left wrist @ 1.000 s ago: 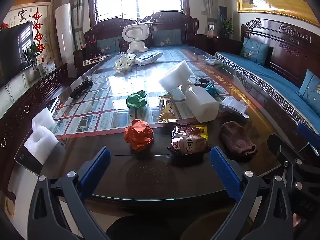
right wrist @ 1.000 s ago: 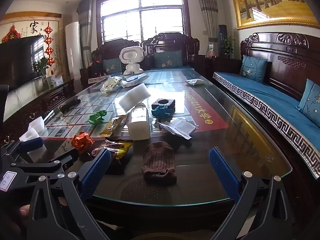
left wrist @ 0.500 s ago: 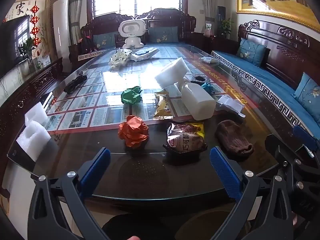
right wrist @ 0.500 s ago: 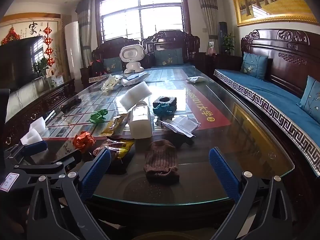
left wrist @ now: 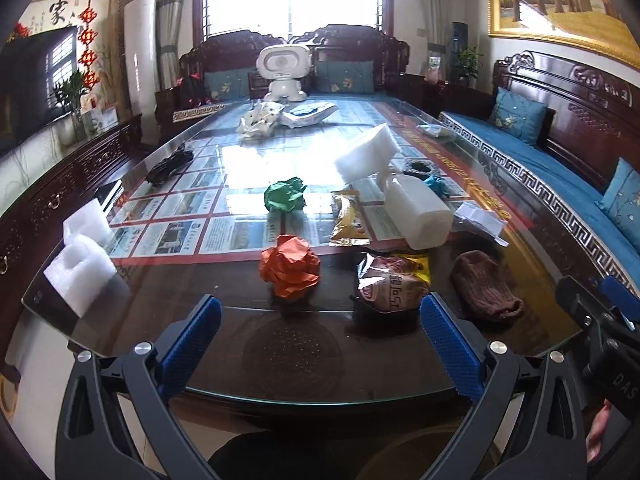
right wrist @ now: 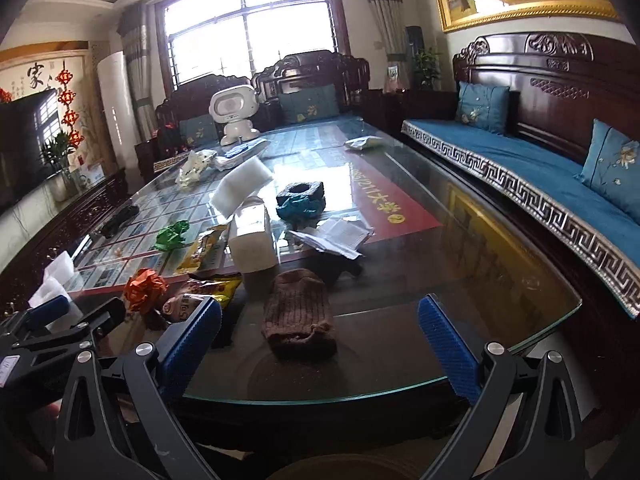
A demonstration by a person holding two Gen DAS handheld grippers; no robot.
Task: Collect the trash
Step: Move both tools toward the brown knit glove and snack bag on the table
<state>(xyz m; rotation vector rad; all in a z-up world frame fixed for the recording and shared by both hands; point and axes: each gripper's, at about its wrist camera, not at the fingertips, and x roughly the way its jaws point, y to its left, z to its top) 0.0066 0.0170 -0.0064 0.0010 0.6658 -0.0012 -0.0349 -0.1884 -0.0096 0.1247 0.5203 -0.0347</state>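
Trash lies on a long glass-topped table (left wrist: 224, 344). An orange paper ball (left wrist: 290, 266) sits near the front edge, with a green paper ball (left wrist: 285, 195) behind it. A snack bag (left wrist: 390, 282), a yellow wrapper (left wrist: 349, 222), a white plastic jug (left wrist: 418, 212) and a brown knit cap (left wrist: 484, 286) lie to the right. My left gripper (left wrist: 320, 344) is open and empty, above the front edge before the orange ball. My right gripper (right wrist: 320, 344) is open and empty, just before the brown cap (right wrist: 298, 312). The orange ball (right wrist: 145, 287) shows left of it.
White foam blocks (left wrist: 82, 264) sit at the table's left corner and another foam block (left wrist: 366, 156) leans on the jug. A white robot toy (left wrist: 283, 72), papers (right wrist: 334, 236) and a dark ashtray (right wrist: 300, 192) stand farther back. A blue-cushioned bench (right wrist: 540, 184) runs along the right.
Both grippers have shifted a little over the table's front edge, and the views have tilted slightly. Both stay open and nothing on the table has moved.
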